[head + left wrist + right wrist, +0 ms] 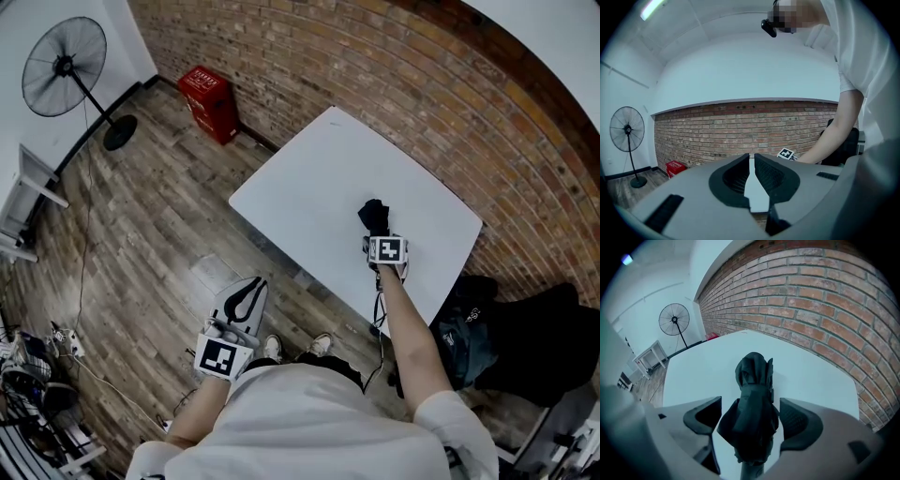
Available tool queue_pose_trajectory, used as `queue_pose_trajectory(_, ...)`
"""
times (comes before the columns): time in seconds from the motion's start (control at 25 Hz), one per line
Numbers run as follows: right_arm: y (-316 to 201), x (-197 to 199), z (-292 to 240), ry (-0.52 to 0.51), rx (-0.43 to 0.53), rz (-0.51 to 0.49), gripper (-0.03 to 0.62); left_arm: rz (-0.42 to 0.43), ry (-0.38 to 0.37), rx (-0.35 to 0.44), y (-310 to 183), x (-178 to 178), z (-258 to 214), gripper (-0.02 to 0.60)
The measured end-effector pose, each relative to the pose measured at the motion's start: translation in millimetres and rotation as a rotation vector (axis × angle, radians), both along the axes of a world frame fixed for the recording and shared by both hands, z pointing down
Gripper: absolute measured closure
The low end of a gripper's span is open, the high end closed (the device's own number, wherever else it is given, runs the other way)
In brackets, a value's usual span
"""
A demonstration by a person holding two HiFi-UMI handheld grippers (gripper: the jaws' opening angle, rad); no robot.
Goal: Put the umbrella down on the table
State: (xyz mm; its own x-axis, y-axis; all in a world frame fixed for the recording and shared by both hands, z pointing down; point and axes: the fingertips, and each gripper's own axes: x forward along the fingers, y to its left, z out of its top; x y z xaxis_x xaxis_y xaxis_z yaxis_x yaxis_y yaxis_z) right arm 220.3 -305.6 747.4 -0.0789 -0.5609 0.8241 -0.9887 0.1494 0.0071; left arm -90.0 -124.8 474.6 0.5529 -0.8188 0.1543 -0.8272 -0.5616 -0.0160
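I take this for a bare studio or test room rather than a home. A raw brick wall point(394, 84) meets a plain white wall point(127, 28), and the floor point(150, 244) is worn wood planks. One white table point(309, 187) stands near the brick. A pedestal fan point(64, 66) (the big workshop kind) and a red box point(210, 101) sit by the walls, and cables and gear point(33, 375) are heaped at the floor's edge.

Brick wall point(375, 56), wood-plank floor point(159, 234), black standing fan point(66, 66), red crate point(211, 101) alongside.
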Motion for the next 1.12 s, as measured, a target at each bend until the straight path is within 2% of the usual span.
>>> queue_pose_trajectory(0.24, 15, -2, -15, -0.007, 0.023, 0.047, 0.226, 0.05, 0.021, 0.011, -1, -8, -2, 0.529)
queue_pose_trajectory(0.52, 35, 12, -41, -0.09, 0.091, 0.169, 0.235, 0.114, 0.049, 0.033, 0, -9, -8, 0.529)
queue_pose_trajectory(0.56, 38, 13, -46, -0.104, 0.104, 0.181, 0.25, 0.122, 0.052, 0.037, 0, -9, -9, 0.529)
queue_pose_trajectory(0.64, 48, 14, -52, -0.128, 0.126, 0.206, 0.321, 0.137, 0.059, 0.043, 1, -9, -10, 0.529)
queue_pose_trajectory(0.92, 88, 25, -44, -0.157, 0.139, 0.305, 0.432, 0.186, 0.058, 0.053, 3, -14, -9, 0.529)
queue_pose_trajectory(1.04, 97, 24, -44, -0.184, 0.143, 0.32, 0.537, 0.194, 0.058, 0.052, 4, -18, -9, 0.529)
queue_pose_trajectory(1.12, 100, 25, -49, -0.211, 0.161, 0.338, 0.572, 0.193, 0.061, 0.049, 5, -21, -10, 0.529)
